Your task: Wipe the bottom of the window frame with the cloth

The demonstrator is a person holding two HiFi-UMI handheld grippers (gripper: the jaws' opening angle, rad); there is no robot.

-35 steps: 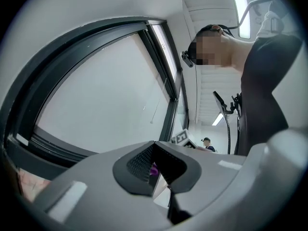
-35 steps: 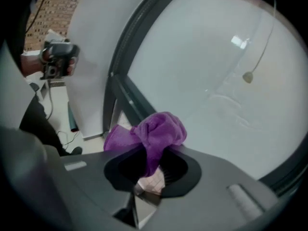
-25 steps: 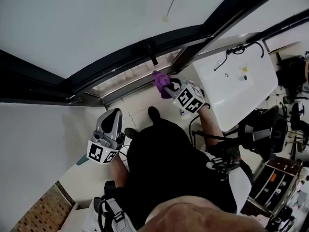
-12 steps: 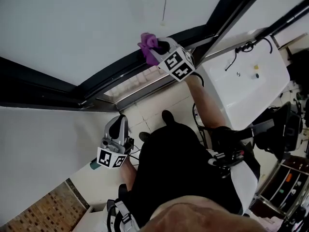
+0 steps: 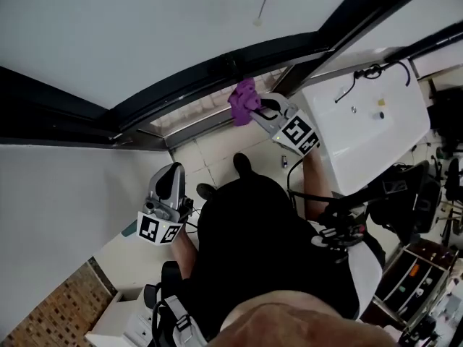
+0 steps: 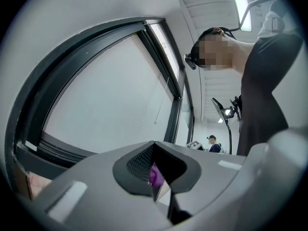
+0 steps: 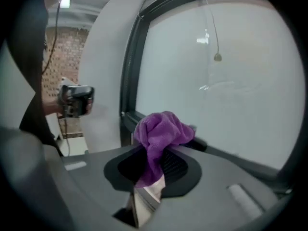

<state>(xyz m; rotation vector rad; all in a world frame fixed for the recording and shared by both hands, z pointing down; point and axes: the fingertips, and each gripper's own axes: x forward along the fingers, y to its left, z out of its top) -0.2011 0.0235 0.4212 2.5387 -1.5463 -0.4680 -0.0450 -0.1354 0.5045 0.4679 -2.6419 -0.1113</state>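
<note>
A purple cloth (image 5: 244, 100) (image 7: 161, 131) is being pinched between the 2 jaws of the right tongs (image 5: 257, 110) (image 7: 149, 177), with most of it bunching out beyond the tips. The cloth is being held up against the dark bottom rail of the window frame (image 5: 181, 85) (image 7: 129, 120), right of the middle and just left of the slanted dark upright. Whether it is being pressed onto the rail or is only being held just in front of it cannot be told. The left tongs (image 5: 172, 173) (image 6: 156, 179) are being held nearer and to the left, well apart from the cloth and low beside the person's dark clothing, and are being pointed up toward the window. Their jaws are being kept pressed together with nothing gripped, and only a sliver of purple is being shown through the slit. A white bench (image 5: 362, 132) is being seen to the right of the right tongs.
</note>
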